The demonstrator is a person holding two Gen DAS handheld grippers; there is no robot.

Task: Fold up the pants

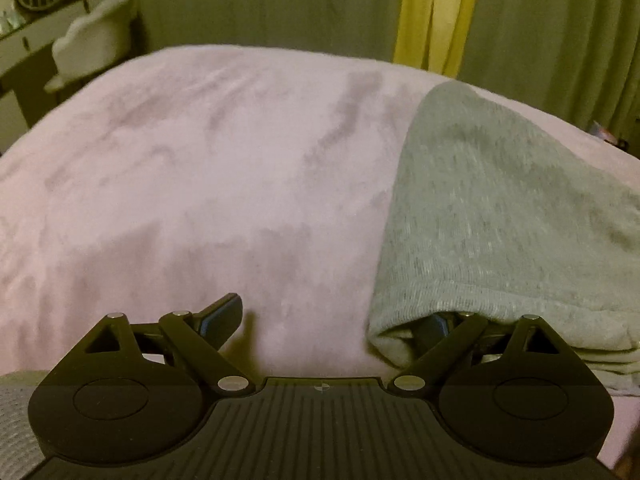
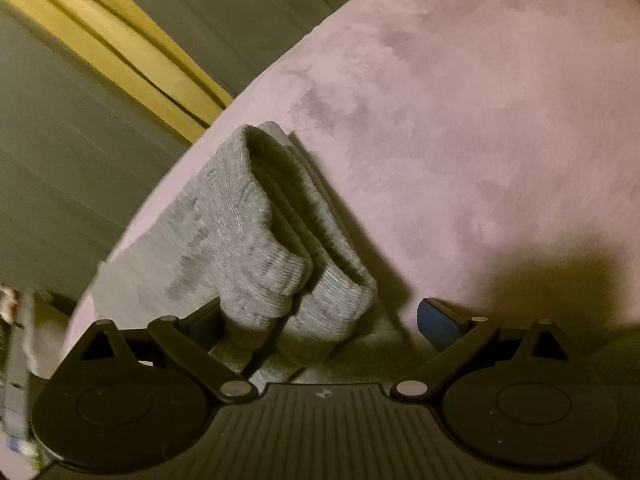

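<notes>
The grey knit pants [image 1: 492, 216] lie folded on the pink bedspread [image 1: 200, 168], at the right of the left wrist view. My left gripper [image 1: 332, 320] is open; its right finger is hidden under the pants' near hem, its left finger [image 1: 224, 316] rests free over the bedspread. In the right wrist view the pants [image 2: 256, 240] show as stacked folded layers with ribbed cuffs. My right gripper [image 2: 320, 320] is open, with the cuff ends between its fingers, touching the left finger; the right finger [image 2: 438, 320] is clear of the cloth.
The pink bedspread [image 2: 480, 140] fills most of both views. Green and yellow curtains [image 1: 436, 12] hang behind the bed. A dresser with a white cushion [image 1: 96, 40] stands at the far left. The bed edge [image 2: 168, 184] runs close beside the pants.
</notes>
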